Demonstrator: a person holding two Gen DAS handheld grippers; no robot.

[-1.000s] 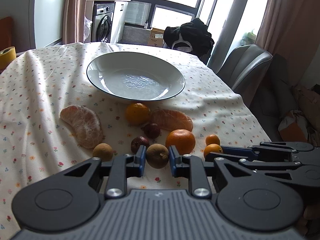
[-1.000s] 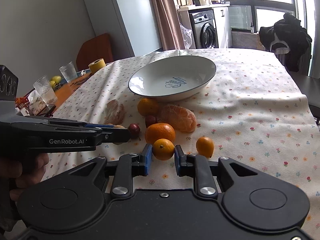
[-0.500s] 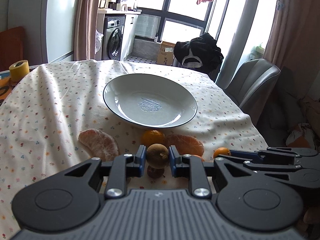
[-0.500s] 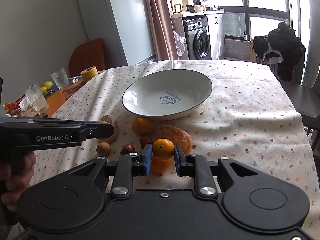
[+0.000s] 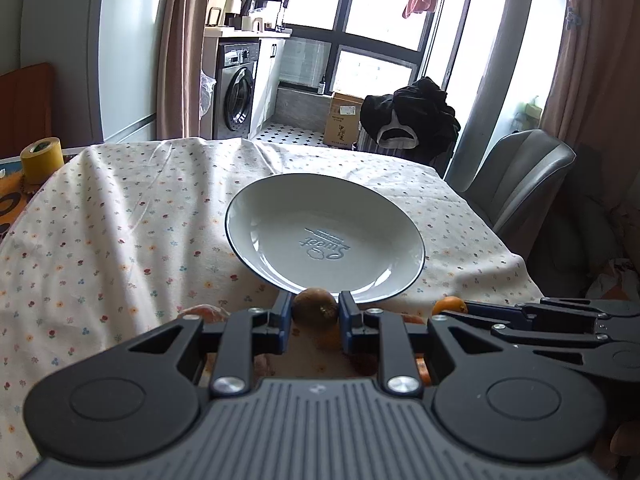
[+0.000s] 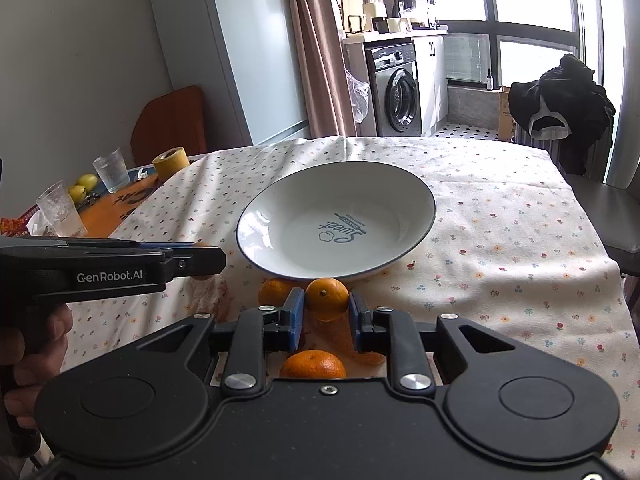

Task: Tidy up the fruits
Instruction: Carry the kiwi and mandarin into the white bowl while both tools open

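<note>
Both fruits are off the cloth now, they were down in the pile a second ago; the left gripper point(image 5: 315, 312) is pinching a dull brown fruit point(image 5: 315, 307), roundish and rough-skinned, right at the plate's point(image 5: 280, 200) near rim; the right gripper point(image 6: 326, 312) is clamped on a small glossy orange point(image 6: 327, 298), same spot; so I'd guess drop-off comes next; plate's smooth glazed white, dark rim, empty; floral tablecloth point(image 6: 500, 248) is wrinkly.

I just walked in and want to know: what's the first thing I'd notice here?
The big empty white plate in the middle of the flowery tablecloth. Just before it, the right gripper pinches a small orange fruit, and the left gripper pinches a round brown fruit.
</note>
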